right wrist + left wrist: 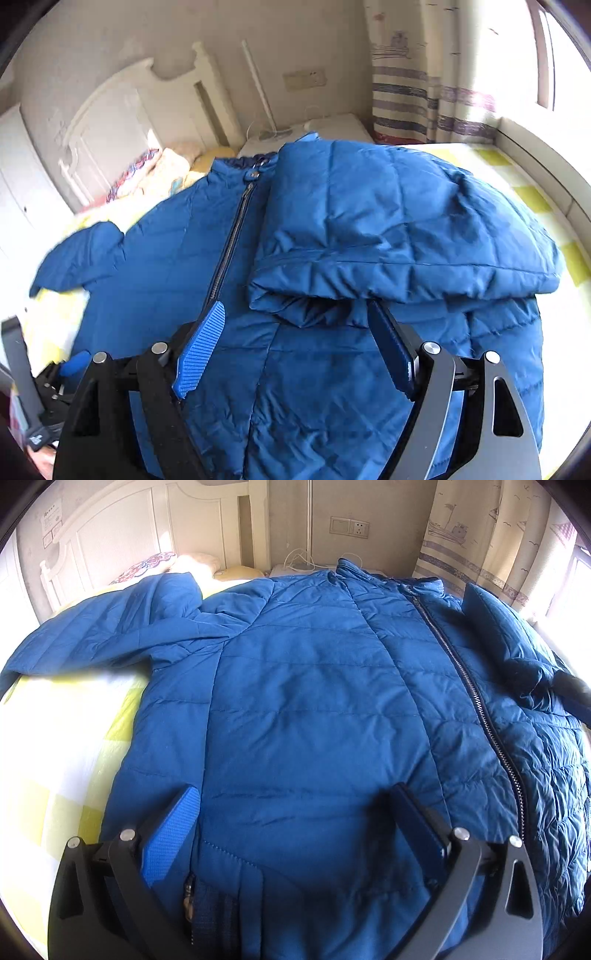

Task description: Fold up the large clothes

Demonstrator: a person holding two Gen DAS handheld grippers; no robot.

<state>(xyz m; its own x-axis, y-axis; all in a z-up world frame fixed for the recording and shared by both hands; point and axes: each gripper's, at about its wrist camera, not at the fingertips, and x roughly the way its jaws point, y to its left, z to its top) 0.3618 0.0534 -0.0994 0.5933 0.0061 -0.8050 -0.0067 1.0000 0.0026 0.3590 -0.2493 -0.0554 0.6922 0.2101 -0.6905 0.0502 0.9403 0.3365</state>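
- Blue quilted puffer jacket [314, 686] spread front-up across the bed [62, 738], zipper [476, 701] closed, collar toward the headboard [110, 528] end.
- Right sleeve [399, 221] already folded over the chest, lying loose and puffy just beside the zipper line; left sleeve [92, 635] stretched out toward the bed's left edge, not yet folded.
- Left gripper [295, 823] spread wide, nothing between the fingers, hovering over the lower front panel near the hem.
- Right gripper [295, 347] likewise spread wide and empty, poised just short of the folded sleeve's cuff end.
- Risk of spring-back: slippery, air-filled padding, so likely to unroll off the chest with nothing pinning it.
- Risk of a thin pinch: closing on the outer shell alone likely to let the fabric slide out mid-lift, dropping the sleeve short of the body.
- Risk of dragging: pulling the left sleeve inward without lifting probably shifts the whole jacket over the checked sheet, skewing it and disturbing the fold already made.
- Risk of snagging on the pocket zipper pull [189, 897] near the left gripper.
- Risk of an uneven bundle: bulk stacked on one side, hem fold likely to tip.
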